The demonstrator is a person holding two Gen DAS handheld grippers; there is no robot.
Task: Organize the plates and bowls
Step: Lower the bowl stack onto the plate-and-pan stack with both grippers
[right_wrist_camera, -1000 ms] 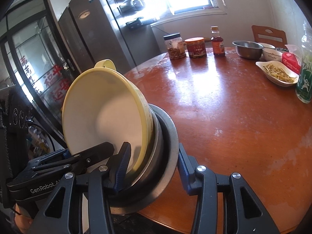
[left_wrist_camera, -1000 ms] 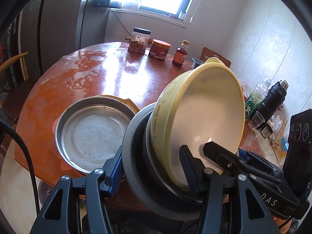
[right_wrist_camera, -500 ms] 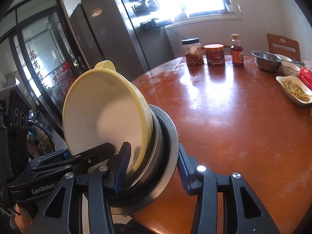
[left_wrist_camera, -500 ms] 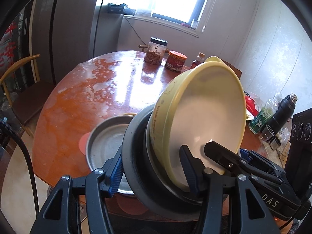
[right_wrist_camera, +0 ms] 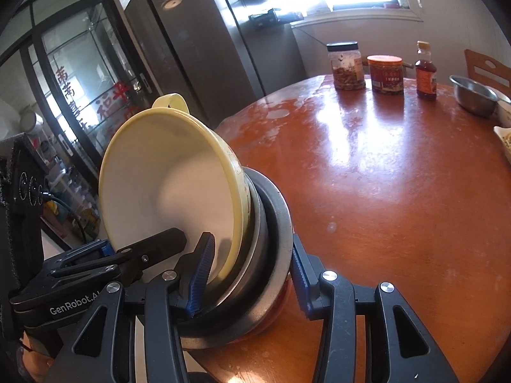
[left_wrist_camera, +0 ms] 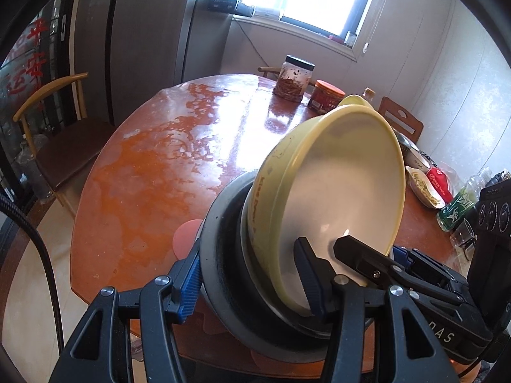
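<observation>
1. Bowls nested into one stack are sitting tilted on edge between the two grippers: a yellow bowl [left_wrist_camera: 335,188] [right_wrist_camera: 166,178] with a pale inside and a loop handle at its top is resting inside a grey metal dish [left_wrist_camera: 230,255] [right_wrist_camera: 271,242].
2. Left gripper [left_wrist_camera: 249,281] is clamping the stack's rim, one blue-padded finger [left_wrist_camera: 190,284] pressing the metal dish's outer side and the other reaching inside the yellow bowl.
3. Right gripper [right_wrist_camera: 249,265] is clamping the same stack from the opposite side, one blue pad lying against the yellow bowl's inside, the other pressing the metal dish's underside.
4. Each gripper's black body is showing in the other's camera, reaching into the yellow bowl from the near edge.
5. Round brown table [left_wrist_camera: 153,172] [right_wrist_camera: 399,191] is lying beyond the stack, the stack hanging over its near edge; whether the dish is touching the wood I cannot tell.
6. Far across the table a clear jar [left_wrist_camera: 295,78] [right_wrist_camera: 346,65], a red-lidded jar [left_wrist_camera: 327,95] [right_wrist_camera: 385,75] and a sauce bottle [right_wrist_camera: 425,70] are standing in a row.
7. Steel bowl [right_wrist_camera: 472,95] is sitting at the far right of the table.
8. Wooden chair [left_wrist_camera: 60,134] is standing left of the table.
</observation>
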